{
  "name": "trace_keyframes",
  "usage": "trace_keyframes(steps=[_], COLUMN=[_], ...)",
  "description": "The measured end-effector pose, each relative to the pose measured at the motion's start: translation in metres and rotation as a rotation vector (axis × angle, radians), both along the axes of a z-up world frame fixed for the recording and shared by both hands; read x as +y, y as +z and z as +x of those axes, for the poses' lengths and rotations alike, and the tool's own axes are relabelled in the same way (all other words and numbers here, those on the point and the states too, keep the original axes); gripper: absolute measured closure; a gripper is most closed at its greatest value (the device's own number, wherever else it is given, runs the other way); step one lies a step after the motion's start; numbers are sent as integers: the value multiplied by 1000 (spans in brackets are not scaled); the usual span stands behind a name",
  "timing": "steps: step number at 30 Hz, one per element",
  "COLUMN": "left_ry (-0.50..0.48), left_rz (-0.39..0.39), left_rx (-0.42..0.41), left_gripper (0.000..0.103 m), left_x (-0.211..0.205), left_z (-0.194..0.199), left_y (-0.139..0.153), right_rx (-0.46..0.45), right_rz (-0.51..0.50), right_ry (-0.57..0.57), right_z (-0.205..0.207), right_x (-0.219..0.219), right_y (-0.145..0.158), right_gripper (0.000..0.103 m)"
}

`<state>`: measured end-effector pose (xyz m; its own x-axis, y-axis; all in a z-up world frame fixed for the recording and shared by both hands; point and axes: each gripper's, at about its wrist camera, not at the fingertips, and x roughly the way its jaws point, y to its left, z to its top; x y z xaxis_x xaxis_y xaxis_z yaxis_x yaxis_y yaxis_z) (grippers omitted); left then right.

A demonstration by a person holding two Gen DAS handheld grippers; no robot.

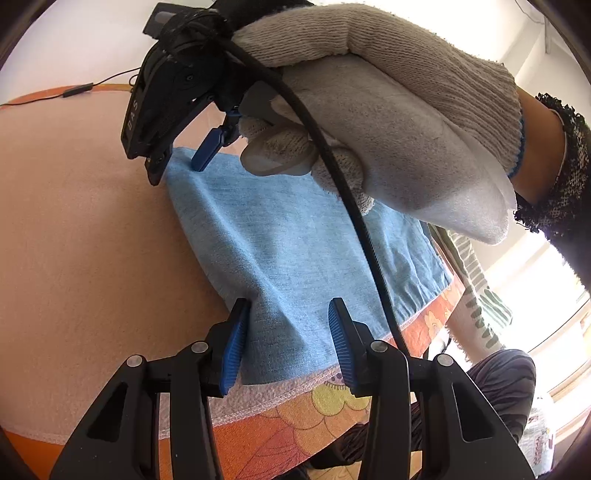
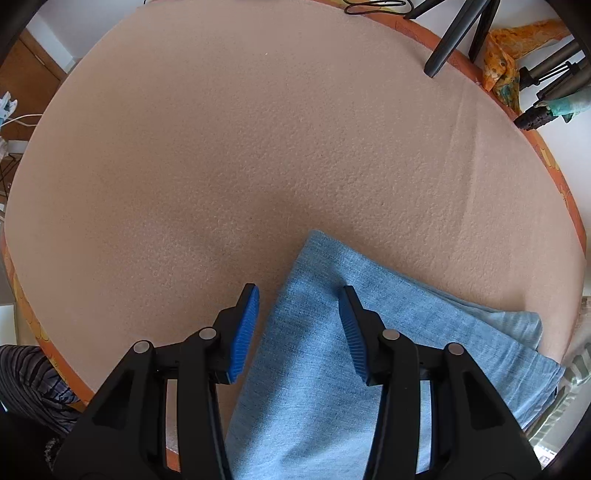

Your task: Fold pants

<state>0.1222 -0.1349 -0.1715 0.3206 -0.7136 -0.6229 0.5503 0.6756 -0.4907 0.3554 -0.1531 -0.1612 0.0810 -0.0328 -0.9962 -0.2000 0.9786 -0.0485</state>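
Light blue denim pants (image 1: 295,243) lie folded on a peach blanket (image 1: 81,229) near its front edge. My left gripper (image 1: 286,314) is open, its blue pads on either side of the near edge of the pants. The right gripper (image 1: 181,158), held by a white-gloved hand (image 1: 388,122), sits at the far corner of the pants in the left wrist view. In the right wrist view the right gripper (image 2: 299,299) is open over a corner of the pants (image 2: 332,362), nothing between its pads.
The blanket (image 2: 240,147) covers an orange floral-edged table (image 1: 295,417). A black cable (image 1: 354,210) hangs from the right gripper across the pants. Black tripod legs (image 2: 454,33) and an orange cloth (image 2: 506,55) stand at the far edge.
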Motion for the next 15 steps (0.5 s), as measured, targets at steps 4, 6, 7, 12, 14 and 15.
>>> trace_keyframes(steps=[4,6,7,12,14,15], left_ry=[-2,-1,-1,1,3,3], left_rz=[0,3,5,23,28,30], left_rx=[0,4,3,-3,-6,-6], left_gripper=[62,62,62,62,62,62], left_x=[-2,-8,-8,-7,-6,-6], left_z=[0,-2,-2,-2,-1,-1], left_y=[0,-1,-1,-1,-1,-1], right_rx=[32,25,25,11,0,-8], right_rz=[-52,-50,-42,-30,-33,-28], right_ry=[37,36,33,26,32,27], right_z=[-1,-1,-1,-3,-4,-5], right_x=[13,15,14,12,9,7], right_y=[-11,-11,-10,-7,-5,-4], right_gripper=[57,57,57,65,75,76])
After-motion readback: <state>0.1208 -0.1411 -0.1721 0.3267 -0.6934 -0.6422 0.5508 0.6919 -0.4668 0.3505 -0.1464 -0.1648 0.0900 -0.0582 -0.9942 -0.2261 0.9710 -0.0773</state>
